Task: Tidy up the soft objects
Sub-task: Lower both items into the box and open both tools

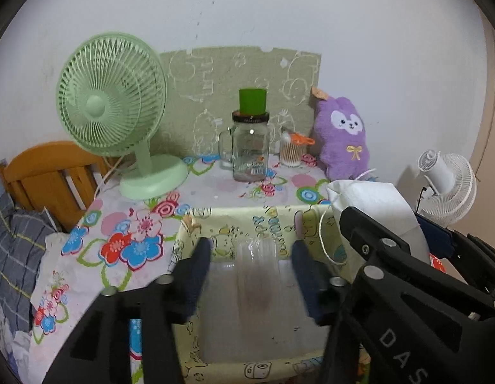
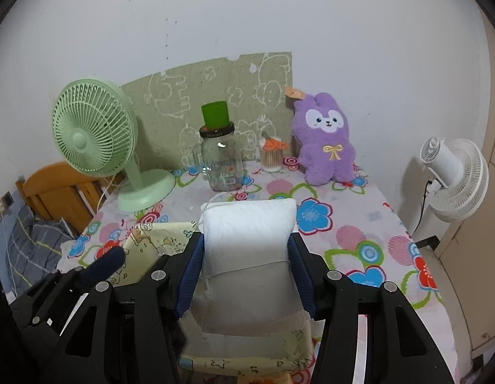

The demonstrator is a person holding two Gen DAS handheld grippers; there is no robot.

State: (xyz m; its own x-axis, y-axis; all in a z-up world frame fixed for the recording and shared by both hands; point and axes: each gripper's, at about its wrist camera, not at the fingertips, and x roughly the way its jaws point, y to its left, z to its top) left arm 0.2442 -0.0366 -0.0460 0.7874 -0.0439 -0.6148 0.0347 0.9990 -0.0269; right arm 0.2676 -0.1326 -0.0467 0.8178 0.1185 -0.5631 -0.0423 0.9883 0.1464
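A yellow fabric storage box [image 1: 234,220] with cartoon prints stands at the table's near edge; it also shows in the right wrist view [image 2: 158,240]. My right gripper [image 2: 247,256] is shut on a white drawstring pouch [image 2: 247,243] and holds it over the box; the pouch also shows in the left wrist view [image 1: 375,204]. My left gripper [image 1: 252,249] is open over the box, around a blurred stack of clear plastic [image 1: 257,256] inside it, with gaps on both sides. A purple plush bunny [image 1: 340,137] leans against the back wall, also in the right wrist view [image 2: 326,137].
A green desk fan [image 1: 113,102] stands back left on the flowered tablecloth [image 1: 135,236]. A glass jar mug [image 1: 250,147] with a green cup on top and a cotton swab jar [image 1: 292,152] stand at the back. A white fan [image 2: 455,179] is off the table's right.
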